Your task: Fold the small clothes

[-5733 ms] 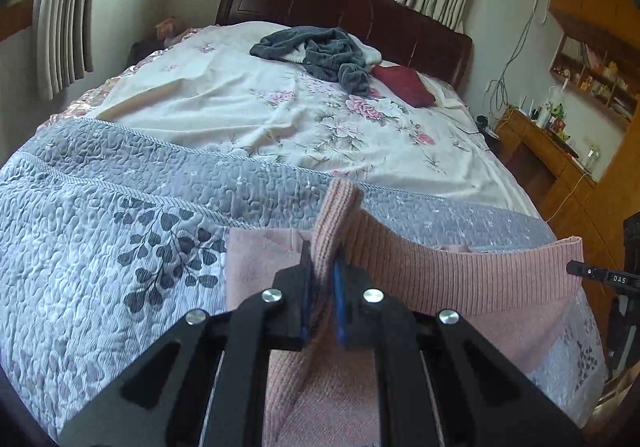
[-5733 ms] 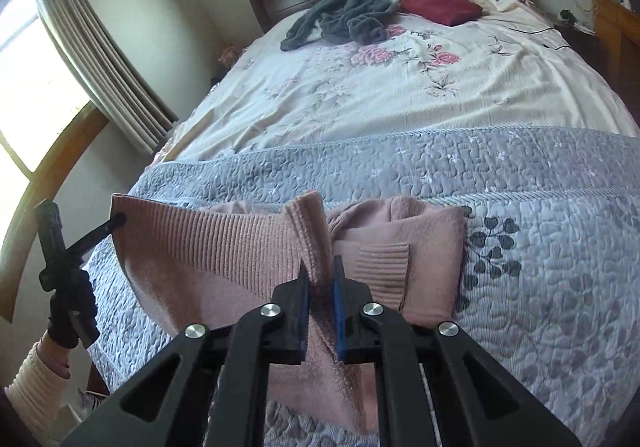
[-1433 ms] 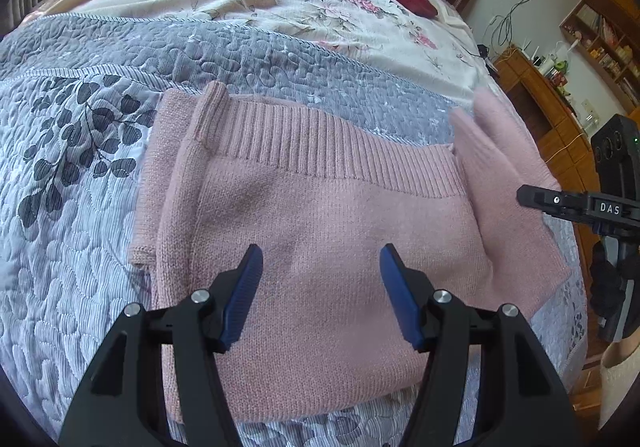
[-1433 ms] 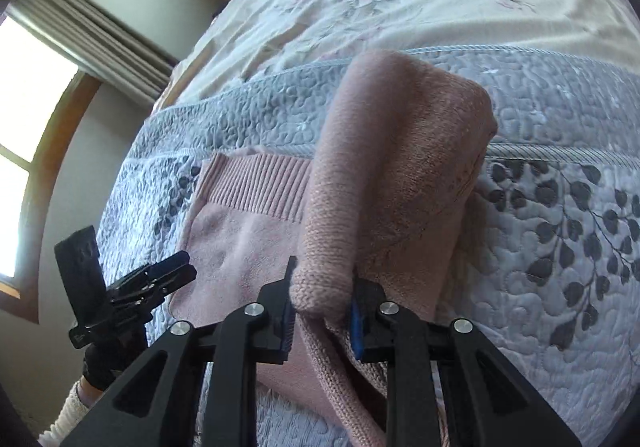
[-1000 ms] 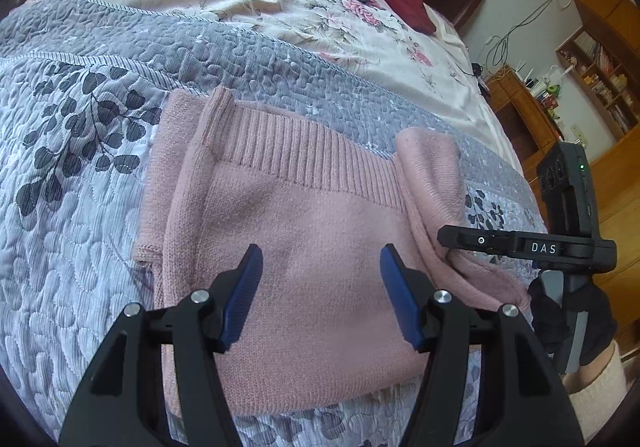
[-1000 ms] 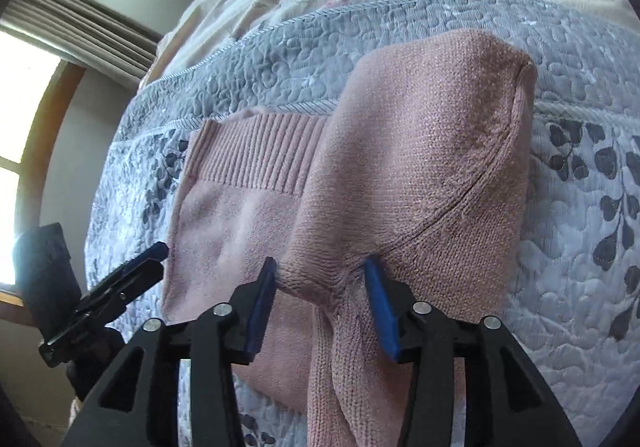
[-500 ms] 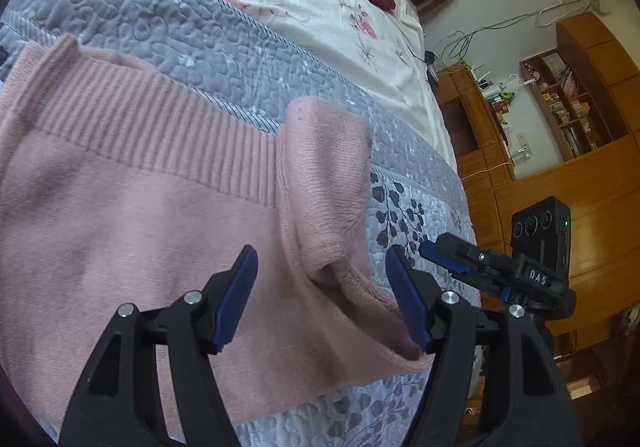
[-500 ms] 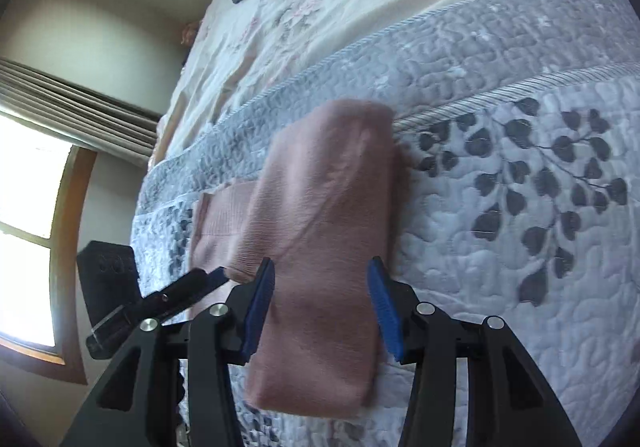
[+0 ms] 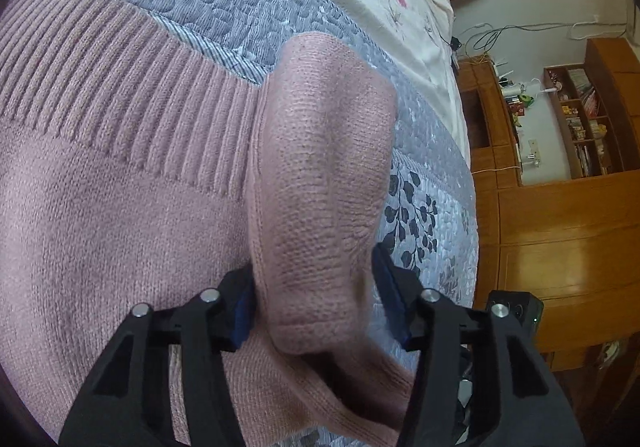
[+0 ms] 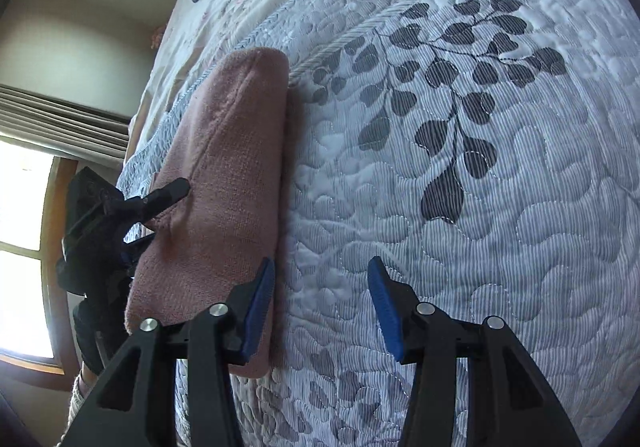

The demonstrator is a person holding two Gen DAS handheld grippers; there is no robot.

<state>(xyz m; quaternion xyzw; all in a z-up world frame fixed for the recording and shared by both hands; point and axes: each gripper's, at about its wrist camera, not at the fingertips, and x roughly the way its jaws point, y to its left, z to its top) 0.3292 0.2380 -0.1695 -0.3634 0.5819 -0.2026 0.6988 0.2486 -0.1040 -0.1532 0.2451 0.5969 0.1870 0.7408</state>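
Grey quilted bedspread [image 10: 460, 207] with dark leaf print across the bed; pink knit sweater [image 9: 100, 207] spread flat on it, ribbed hem toward the headboard, one folded-over flap [image 9: 320, 175] lying on top; left gripper [image 9: 316, 295] spread wide, straddling that flap; right gripper [image 10: 320, 299] spread too, holding nothing, over bare quilt just beside the sweater's edge.
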